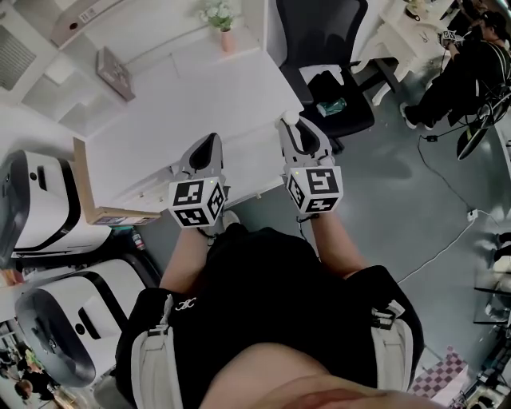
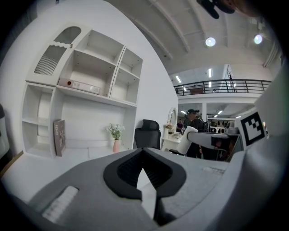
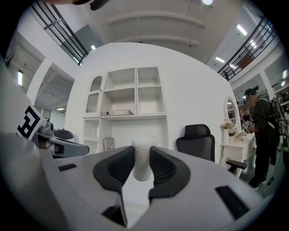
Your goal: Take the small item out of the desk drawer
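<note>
Offers clear passage over the bare middle of the bench (image 1: 200, 104), meets a flower vase (image 1: 222, 22), a leaning book (image 1: 116, 73) and the shelf unit (image 2: 99, 63) along the back, a black office chair (image 1: 327, 64) close on the right, and white rounded machines (image 1: 36, 200) low on the left.

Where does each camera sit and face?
Head view: on the head, facing steeply down at the desk; torso, left gripper, right gripper show.
Left gripper view: on the left gripper, facing the shelf unit; closed jaws show.
Right gripper view: on the right gripper, same way; jaws clamp a small white item.
Shared: shelf unit, black chair.
</note>
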`<state>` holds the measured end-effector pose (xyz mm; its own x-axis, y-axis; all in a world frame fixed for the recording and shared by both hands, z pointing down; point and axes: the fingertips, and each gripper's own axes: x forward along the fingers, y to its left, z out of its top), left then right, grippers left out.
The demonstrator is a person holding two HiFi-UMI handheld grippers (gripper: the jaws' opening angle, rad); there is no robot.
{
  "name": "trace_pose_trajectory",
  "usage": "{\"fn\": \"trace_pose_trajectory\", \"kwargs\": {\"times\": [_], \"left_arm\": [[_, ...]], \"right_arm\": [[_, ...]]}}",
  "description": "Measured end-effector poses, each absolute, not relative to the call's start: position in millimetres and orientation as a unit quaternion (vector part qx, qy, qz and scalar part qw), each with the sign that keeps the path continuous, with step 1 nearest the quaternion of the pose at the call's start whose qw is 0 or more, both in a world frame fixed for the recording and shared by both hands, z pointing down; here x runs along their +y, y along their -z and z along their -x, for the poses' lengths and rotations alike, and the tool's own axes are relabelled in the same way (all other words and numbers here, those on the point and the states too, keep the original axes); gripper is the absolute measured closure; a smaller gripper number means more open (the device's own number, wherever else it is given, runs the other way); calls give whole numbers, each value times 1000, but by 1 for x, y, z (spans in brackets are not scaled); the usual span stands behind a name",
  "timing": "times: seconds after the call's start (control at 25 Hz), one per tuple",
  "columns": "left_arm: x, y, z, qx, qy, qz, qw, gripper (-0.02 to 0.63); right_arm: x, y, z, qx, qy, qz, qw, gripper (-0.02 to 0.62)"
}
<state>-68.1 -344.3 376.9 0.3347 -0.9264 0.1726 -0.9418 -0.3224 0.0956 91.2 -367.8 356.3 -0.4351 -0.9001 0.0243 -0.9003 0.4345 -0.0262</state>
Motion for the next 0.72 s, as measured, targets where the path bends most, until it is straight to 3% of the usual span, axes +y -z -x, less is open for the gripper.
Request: {"fn": "trace_pose_trajectory", "kwargs": {"times": [0.72], "left_arm": [[-337, -380, 77, -599, -57, -796, 67, 591]], "right_arm": [[-368, -363, -81, -856, -17, -516, 12, 494]]}}
